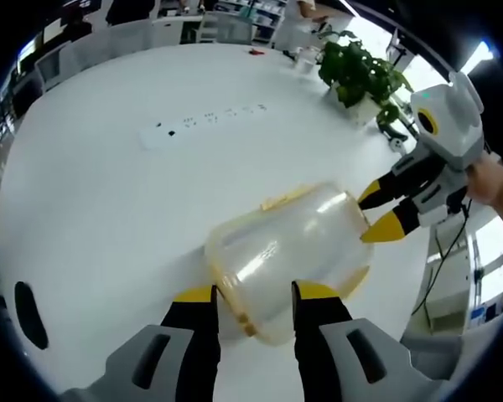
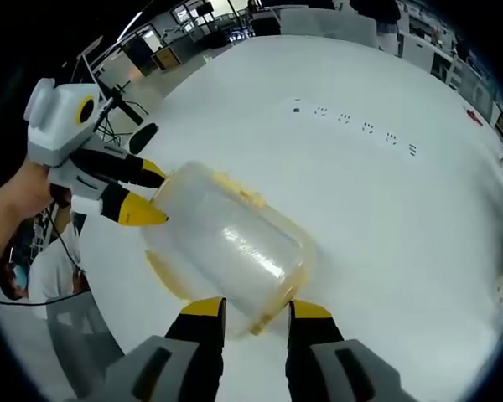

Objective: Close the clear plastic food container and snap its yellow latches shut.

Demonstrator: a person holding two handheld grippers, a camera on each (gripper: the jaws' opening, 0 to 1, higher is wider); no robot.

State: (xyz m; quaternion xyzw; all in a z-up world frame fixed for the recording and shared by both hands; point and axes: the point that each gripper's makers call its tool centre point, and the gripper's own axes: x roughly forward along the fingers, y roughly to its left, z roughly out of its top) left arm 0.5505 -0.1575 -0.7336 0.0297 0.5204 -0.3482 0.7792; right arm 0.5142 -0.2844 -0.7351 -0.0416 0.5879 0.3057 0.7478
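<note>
A clear plastic container (image 1: 289, 247) with yellow rim and latches lies on the white table (image 1: 109, 201). Its near end sits between the yellow tips of my left gripper (image 1: 253, 295), whose jaws stand spread. My right gripper (image 1: 377, 211) comes in from the right, jaws apart at the container's far end. In the right gripper view the container (image 2: 230, 239) reaches down between the spread tips of my right gripper (image 2: 256, 310). The left gripper (image 2: 144, 194) is at the container's far left end, its tips straddling that corner. A yellow latch (image 2: 247, 199) shows on the long side.
A row of sockets (image 1: 205, 124) is set into the table (image 2: 386, 218). A potted plant (image 1: 360, 75) stands at the far right edge. A dark oval opening (image 1: 27, 314) lies near the table's left edge. A person's hand (image 2: 17, 205) holds the left gripper.
</note>
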